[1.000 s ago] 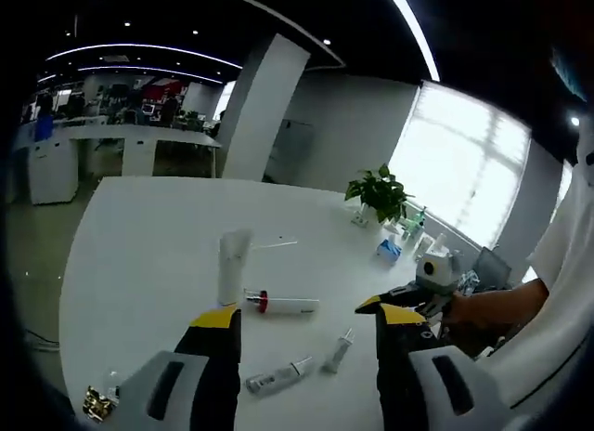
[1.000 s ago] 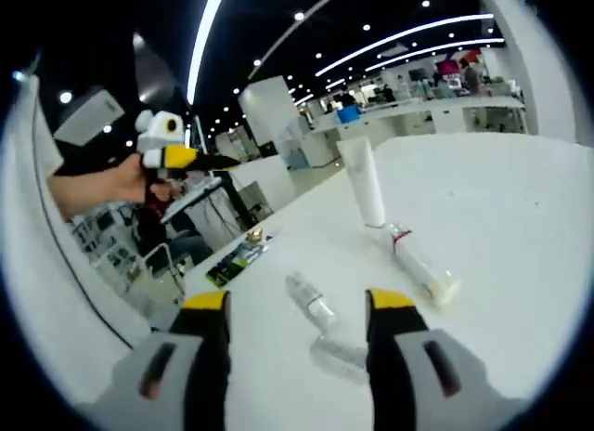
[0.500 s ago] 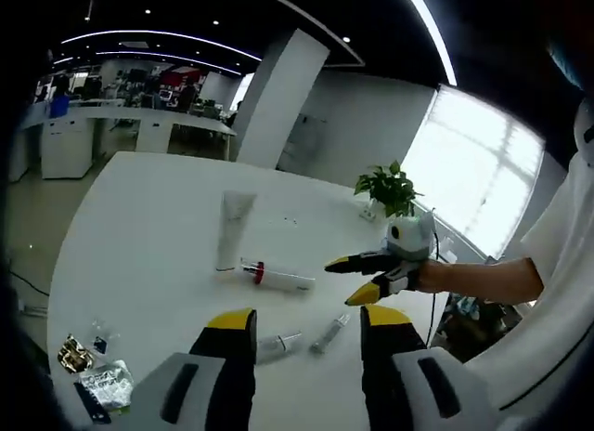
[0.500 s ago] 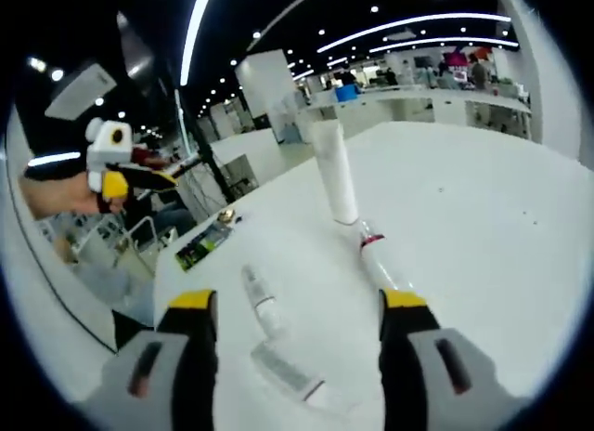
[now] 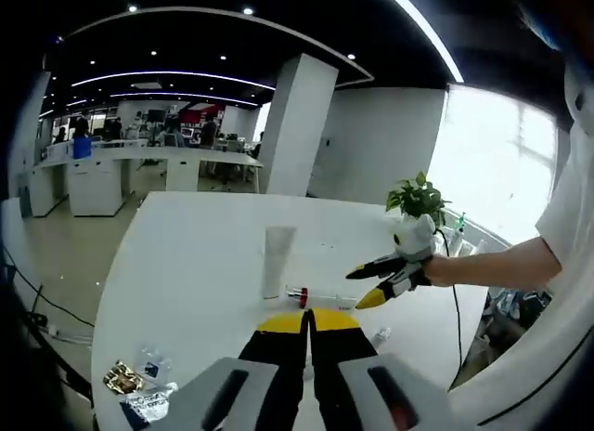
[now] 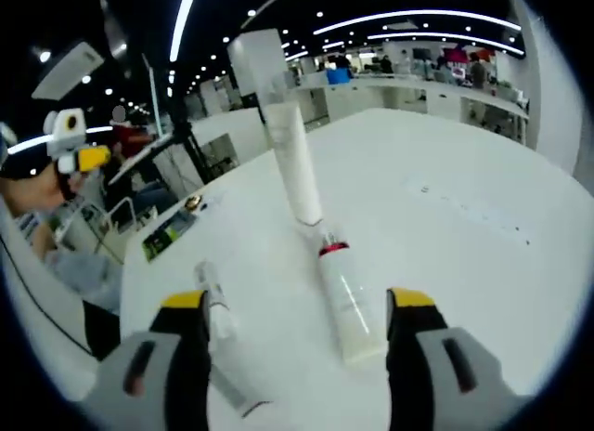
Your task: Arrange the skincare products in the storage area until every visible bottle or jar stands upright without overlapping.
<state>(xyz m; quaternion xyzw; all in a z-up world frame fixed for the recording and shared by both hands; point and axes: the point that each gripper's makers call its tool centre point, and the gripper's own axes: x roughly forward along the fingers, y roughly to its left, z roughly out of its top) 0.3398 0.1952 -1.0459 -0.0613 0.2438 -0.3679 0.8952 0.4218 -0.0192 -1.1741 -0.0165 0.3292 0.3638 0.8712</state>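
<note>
A white tube (image 5: 277, 262) stands upright on the white table (image 5: 186, 264). Beside it lies a clear bottle with a red collar (image 5: 298, 296), partly hidden behind my left gripper (image 5: 309, 321), whose jaws are shut with nothing between them. A small tube (image 5: 380, 336) lies to the right. My right gripper (image 5: 358, 290) comes in from the right, held by a hand. In the right gripper view, my right gripper (image 6: 297, 301) stands open just above the lying red-collared bottle (image 6: 342, 299). The upright tube (image 6: 295, 166) is behind it, and a small bottle (image 6: 215, 306) lies by the left jaw. The left gripper (image 6: 91, 157) is at far left.
Small packets (image 5: 130, 380) lie near the table's near edge, also seen as packets (image 6: 172, 231) in the right gripper view. A potted plant (image 5: 418, 199) stands at the table's far right side. Office desks (image 5: 121, 166) stand beyond the table.
My left gripper's jaws have shut and it has drawn back. My right gripper has moved in over the lying red-collared bottle, which now sits between its open jaws.
</note>
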